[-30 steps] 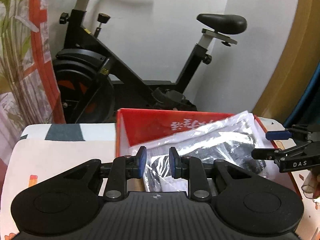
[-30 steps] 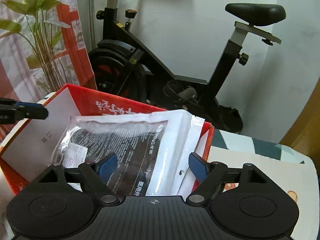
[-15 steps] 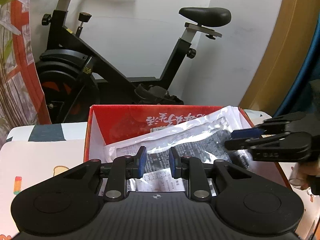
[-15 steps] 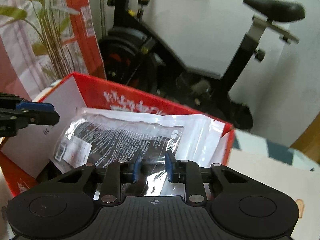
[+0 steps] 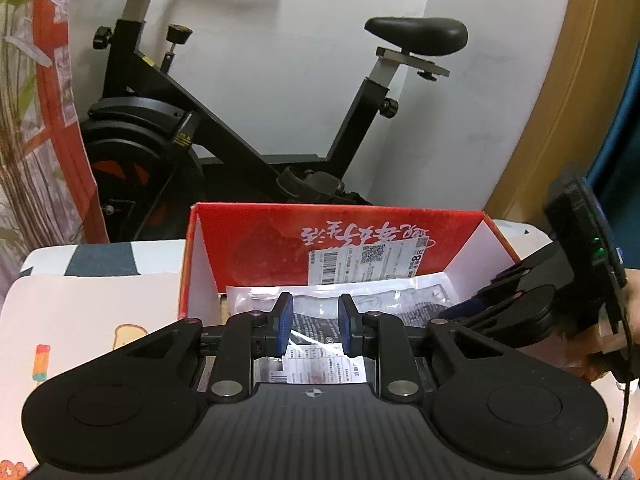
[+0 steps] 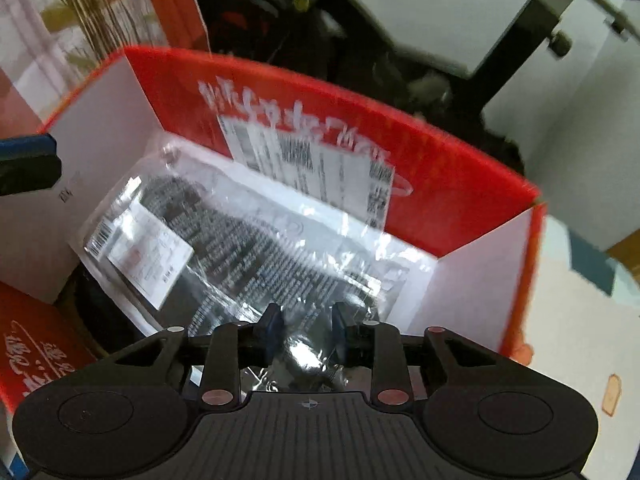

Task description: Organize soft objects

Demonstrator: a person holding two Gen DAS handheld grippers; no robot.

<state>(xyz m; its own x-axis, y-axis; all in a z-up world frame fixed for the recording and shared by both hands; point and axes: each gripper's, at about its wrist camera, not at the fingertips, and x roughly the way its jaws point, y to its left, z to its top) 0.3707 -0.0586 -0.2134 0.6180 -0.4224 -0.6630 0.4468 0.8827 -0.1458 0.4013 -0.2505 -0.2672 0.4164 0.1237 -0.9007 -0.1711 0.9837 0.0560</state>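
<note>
**Packet down inside the red box**

Since a second ago the clear plastic packet with dark printed contents (image 6: 256, 248) has sunk from leaning over the rim to lying flat on the floor of the red cardboard box with white inner walls (image 5: 404, 228), which sits on the white patterned cloth-covered surface (image 5: 92, 304). Behind the box we see a black exercise bike (image 5: 224, 136). Our right gripper (image 6: 304, 326) has come down into the box; its jaws are opening, the packet's crinkled edge between the pads. Our left gripper (image 5: 314, 320) keeps its jaws narrowly apart above the packet, pinching nothing we can see.
</note>
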